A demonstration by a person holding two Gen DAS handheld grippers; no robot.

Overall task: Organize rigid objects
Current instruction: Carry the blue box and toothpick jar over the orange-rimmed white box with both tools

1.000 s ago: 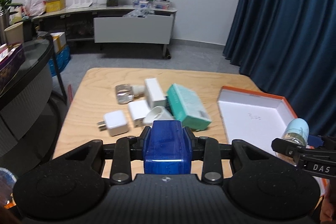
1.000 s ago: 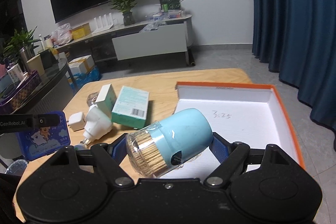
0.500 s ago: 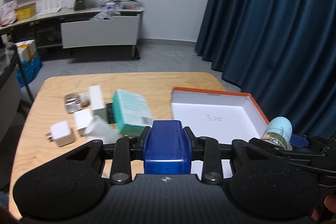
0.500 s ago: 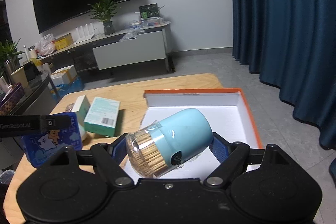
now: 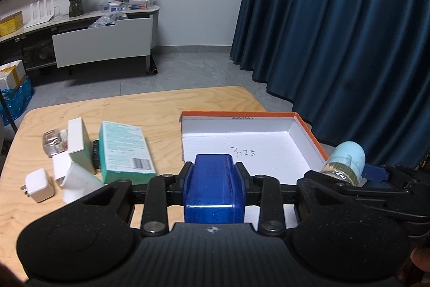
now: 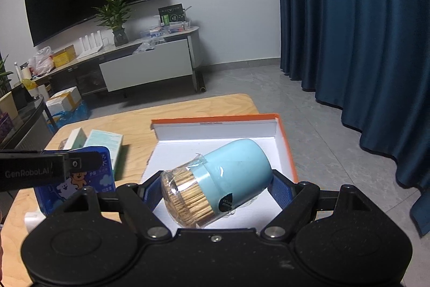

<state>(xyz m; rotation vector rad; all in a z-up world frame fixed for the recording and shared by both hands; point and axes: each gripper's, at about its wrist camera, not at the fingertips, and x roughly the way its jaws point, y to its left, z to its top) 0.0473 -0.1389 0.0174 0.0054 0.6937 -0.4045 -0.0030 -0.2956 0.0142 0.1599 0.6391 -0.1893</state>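
Left gripper [image 5: 214,174] pinches a blue tin [image 5: 214,190], right gripper [image 6: 215,184] pinches a toothpick jar [image 6: 215,180], both over the tray's [image 5: 309,131] near edge. Risk: the tilted jar slips, or the grippers collide.

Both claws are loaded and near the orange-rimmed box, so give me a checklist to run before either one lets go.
1. Left claw grips the blue tin: ok, clamped on both sides.
2. Right claw grips the toothpick jar: ok, but the jar lies tilted.
3. Orange-rimmed box floor free: ok, only handwriting inside.
4. Blue tin over the box: ok, at its near edge.
5. Toothpick jar over the box: ok in the right wrist view.
6. Claws clear of each other: cannot tell, they look close.
7. Teal carton and white charger away from the box: ok.
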